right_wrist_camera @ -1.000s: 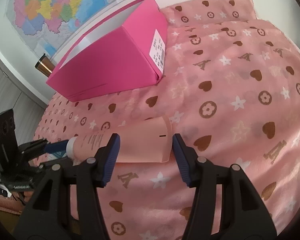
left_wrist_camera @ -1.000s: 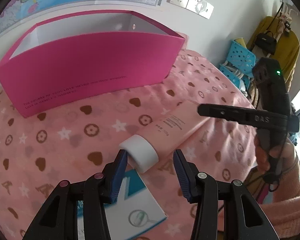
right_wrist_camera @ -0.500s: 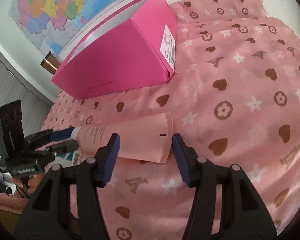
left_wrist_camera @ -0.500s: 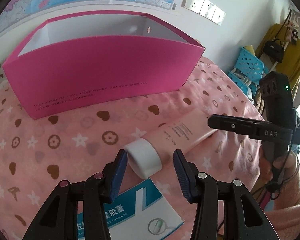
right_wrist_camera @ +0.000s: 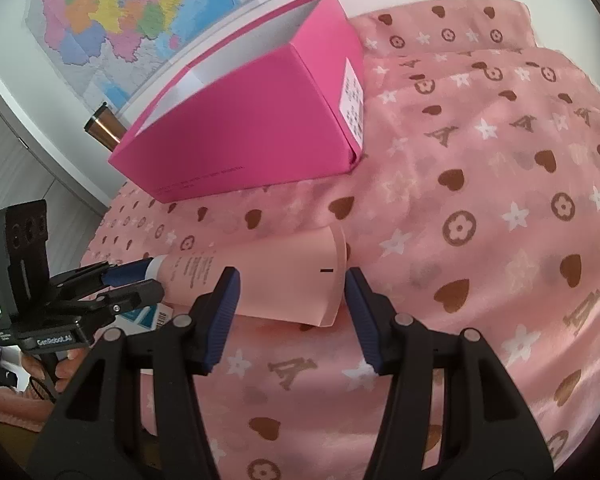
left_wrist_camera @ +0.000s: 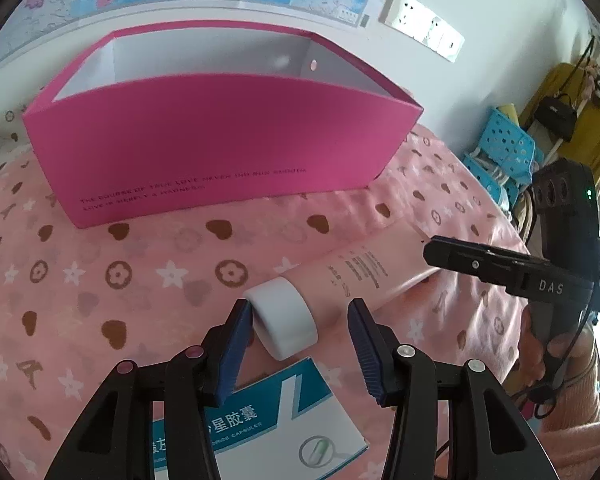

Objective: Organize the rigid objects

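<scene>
From the left wrist, my left gripper point(left_wrist_camera: 300, 344) has its jaws part-open around the white cap of the pale pink plastic squeeze tube point(left_wrist_camera: 340, 280) — the cap sits just beside the left pad, with a clear gap to the right one, so nothing is pinched. The tube lies on the pink patterned bedspread point(left_wrist_camera: 140, 272), running toward 2 o'clock. A blue-and-white cardboard capsule box point(left_wrist_camera: 284, 412) lies under the jaws at 6 o'clock; the open magenta cardboard box point(left_wrist_camera: 220, 152) stands at 12.

From the right wrist, my right gripper point(right_wrist_camera: 288, 312) straddles the tube's flat crimped end point(right_wrist_camera: 292, 280), jaws part-open, and I see no pinch there either. The magenta box is at 11 o'clock.

My worry — closing the left jaws off-centre could roll the round cap out sideways, or snag the capsule box beneath. The soft bedspread may let the tube sink and slip as I squeeze.
</scene>
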A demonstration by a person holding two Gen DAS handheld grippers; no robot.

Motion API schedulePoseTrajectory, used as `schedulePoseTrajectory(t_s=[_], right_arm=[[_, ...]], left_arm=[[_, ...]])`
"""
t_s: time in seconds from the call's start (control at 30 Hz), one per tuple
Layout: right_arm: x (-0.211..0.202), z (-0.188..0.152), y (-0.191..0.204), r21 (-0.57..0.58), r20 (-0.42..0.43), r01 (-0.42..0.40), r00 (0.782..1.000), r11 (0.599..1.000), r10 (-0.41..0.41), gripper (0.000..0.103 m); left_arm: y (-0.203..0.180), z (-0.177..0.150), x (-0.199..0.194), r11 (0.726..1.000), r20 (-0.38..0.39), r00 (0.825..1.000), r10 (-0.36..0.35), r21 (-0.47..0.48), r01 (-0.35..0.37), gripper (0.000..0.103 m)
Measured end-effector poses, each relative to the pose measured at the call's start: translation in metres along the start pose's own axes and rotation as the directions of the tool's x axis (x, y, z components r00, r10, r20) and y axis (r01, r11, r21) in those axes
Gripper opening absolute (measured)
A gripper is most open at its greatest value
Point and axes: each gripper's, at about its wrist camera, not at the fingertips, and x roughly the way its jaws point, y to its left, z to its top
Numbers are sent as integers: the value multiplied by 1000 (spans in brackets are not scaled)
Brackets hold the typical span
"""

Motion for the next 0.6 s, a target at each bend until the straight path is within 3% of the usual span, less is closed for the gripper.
schedulePoseTrajectory(t_s=[0.6], right_arm=[[-25, 18, 25, -62, 81, -5, 997, 998, 10, 57]], left_arm=[[-4, 23, -30, 999, 104, 994, 18, 30, -21, 50]])
